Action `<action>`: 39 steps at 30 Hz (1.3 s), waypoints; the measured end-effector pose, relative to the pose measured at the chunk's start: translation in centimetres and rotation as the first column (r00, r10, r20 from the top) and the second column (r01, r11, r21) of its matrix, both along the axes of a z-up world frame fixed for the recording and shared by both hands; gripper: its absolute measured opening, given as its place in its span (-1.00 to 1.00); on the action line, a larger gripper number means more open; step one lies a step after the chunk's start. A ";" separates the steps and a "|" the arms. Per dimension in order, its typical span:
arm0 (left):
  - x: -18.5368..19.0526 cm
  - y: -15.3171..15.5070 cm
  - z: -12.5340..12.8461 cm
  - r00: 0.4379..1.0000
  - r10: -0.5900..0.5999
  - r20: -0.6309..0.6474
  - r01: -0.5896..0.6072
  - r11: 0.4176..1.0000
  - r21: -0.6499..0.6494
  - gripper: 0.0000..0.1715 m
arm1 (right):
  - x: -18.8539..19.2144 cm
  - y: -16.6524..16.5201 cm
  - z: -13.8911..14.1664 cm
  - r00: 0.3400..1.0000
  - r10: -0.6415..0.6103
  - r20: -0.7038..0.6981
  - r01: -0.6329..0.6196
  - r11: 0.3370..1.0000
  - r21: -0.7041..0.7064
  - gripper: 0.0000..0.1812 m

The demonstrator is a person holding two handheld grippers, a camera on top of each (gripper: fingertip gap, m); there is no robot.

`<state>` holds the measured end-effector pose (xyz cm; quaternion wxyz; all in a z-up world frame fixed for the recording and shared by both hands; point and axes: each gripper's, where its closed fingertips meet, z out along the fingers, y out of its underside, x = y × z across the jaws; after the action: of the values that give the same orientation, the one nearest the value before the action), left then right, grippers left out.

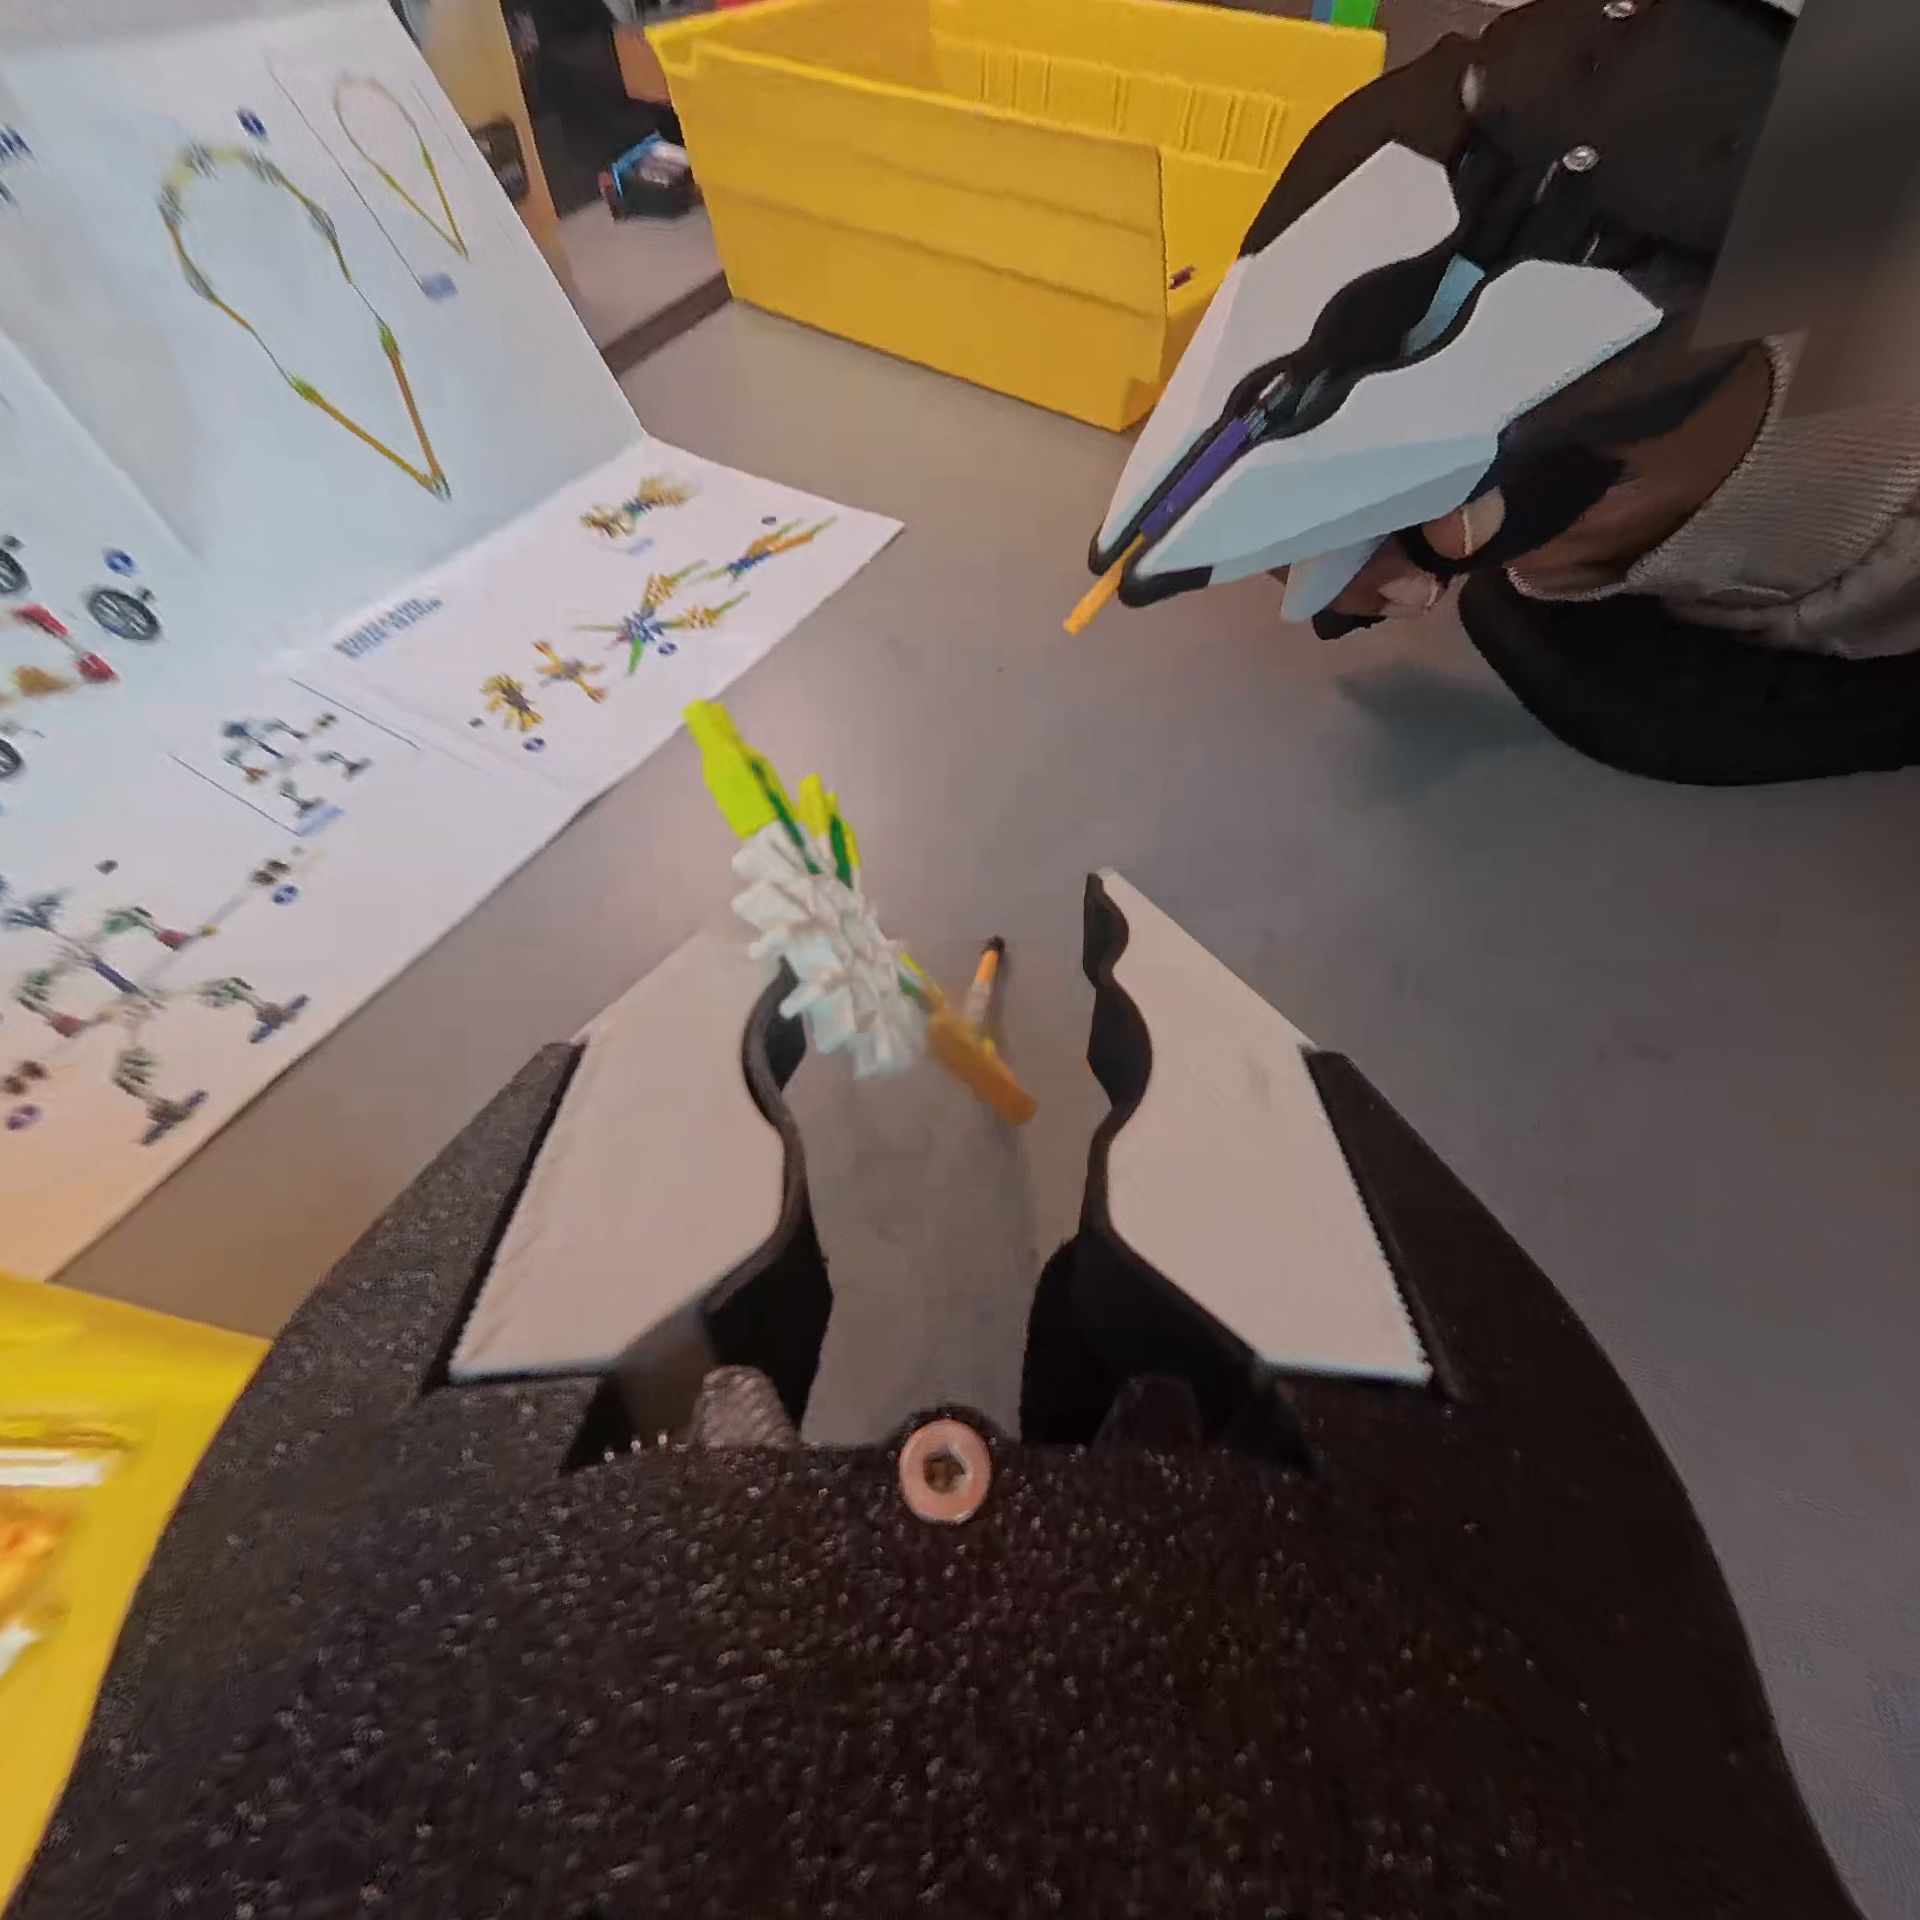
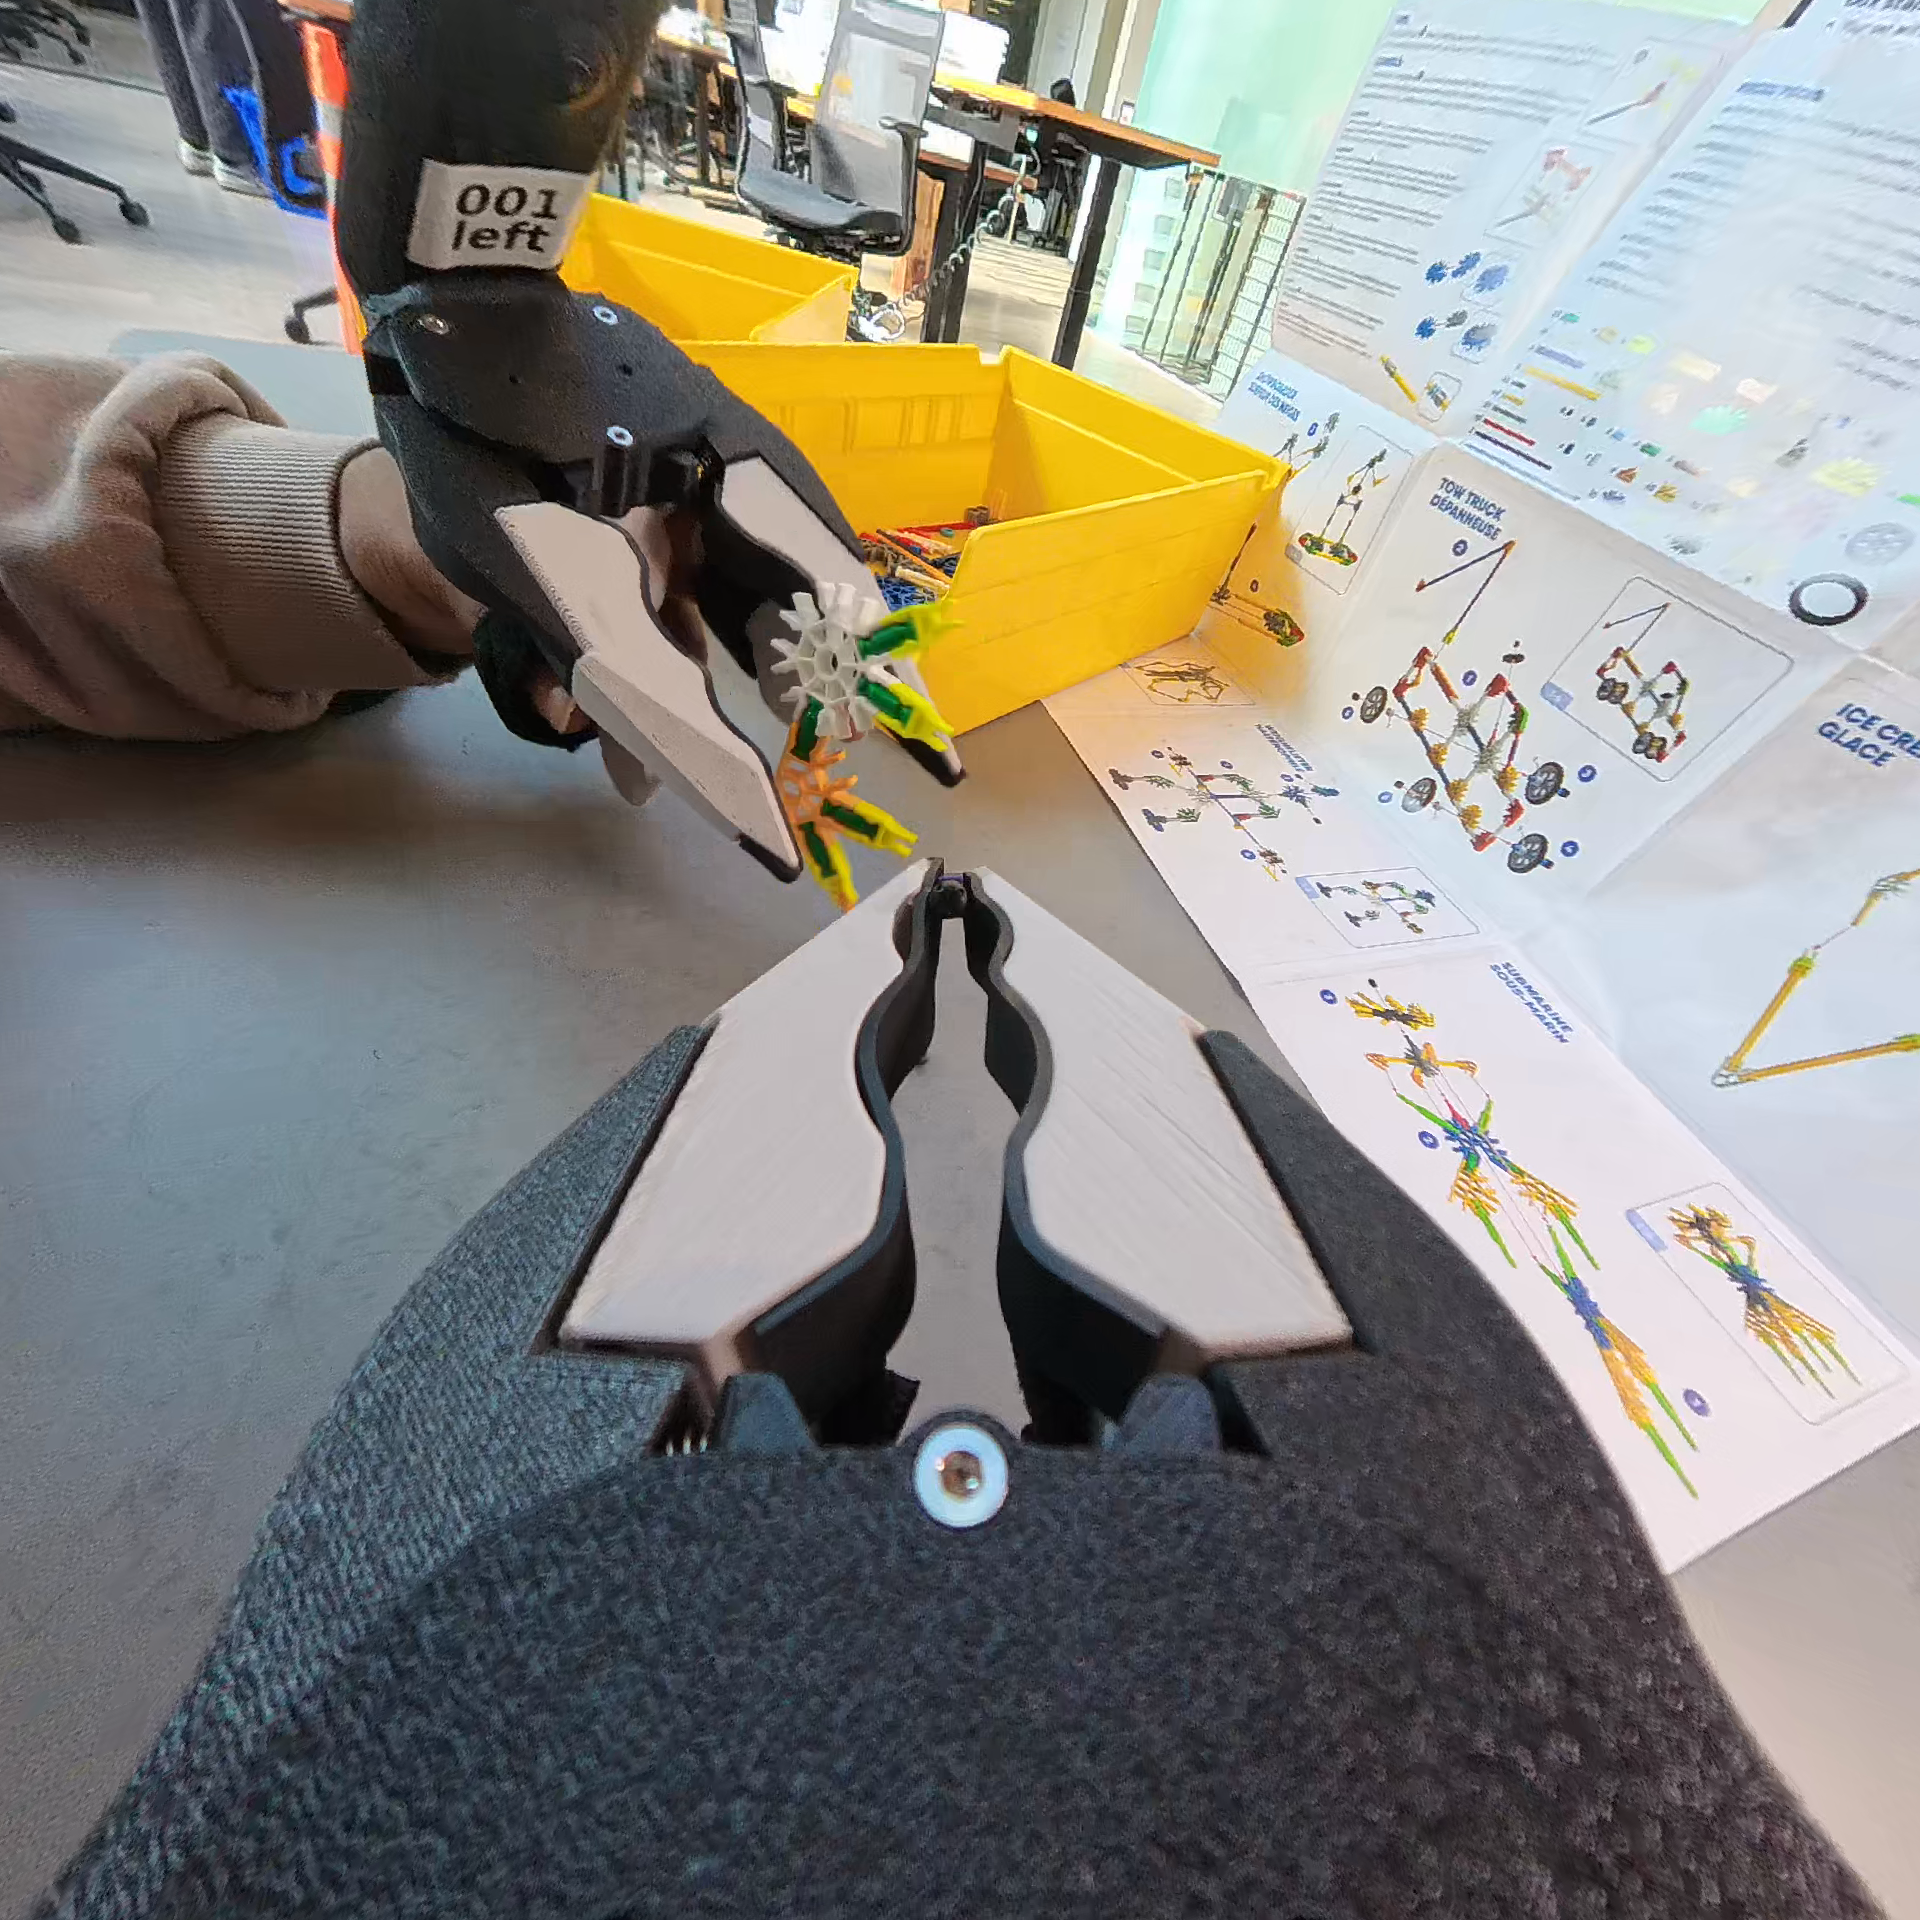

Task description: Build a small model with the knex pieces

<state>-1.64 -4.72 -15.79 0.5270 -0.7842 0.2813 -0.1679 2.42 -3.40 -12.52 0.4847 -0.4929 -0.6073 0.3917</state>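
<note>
Grey table [image 1: 1351,935] beneath toy assembly [image 1: 831,956] between left gripper [image 1: 935,925] jaws.

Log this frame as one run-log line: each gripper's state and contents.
left gripper: open, white snowflake connector assembly against one finger | right gripper: shut on purple-and-yellow rod | near: yellow bin, instruction sheet

A grey tabletop [image 2: 260,1039] fills the foreground, smooth and dully reflective. Behind it lies an open office with a pale floor [image 2: 125,260], black swivel chairs [image 2: 831,177] and wood-topped desks [image 2: 1091,120] on dark legs. Daylight comes from the far side, where a pale green wall [image 2: 1247,83] glows and a wire rack [image 2: 1216,270] stands on the floor.
</note>
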 end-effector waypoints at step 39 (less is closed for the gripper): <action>5.8 -5.6 6.0 0.671 -0.347 0.655 0.478 0.878 -0.024 -0.96 | 0.7 -6.7 3.2 0.895 0.366 -0.254 -0.436 0.836 -0.333 -0.97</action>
<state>4.20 -10.31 -9.78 0.4591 -0.6436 0.2402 -0.5633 3.09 -10.11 -9.37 0.3387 -0.4015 -0.5630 0.6381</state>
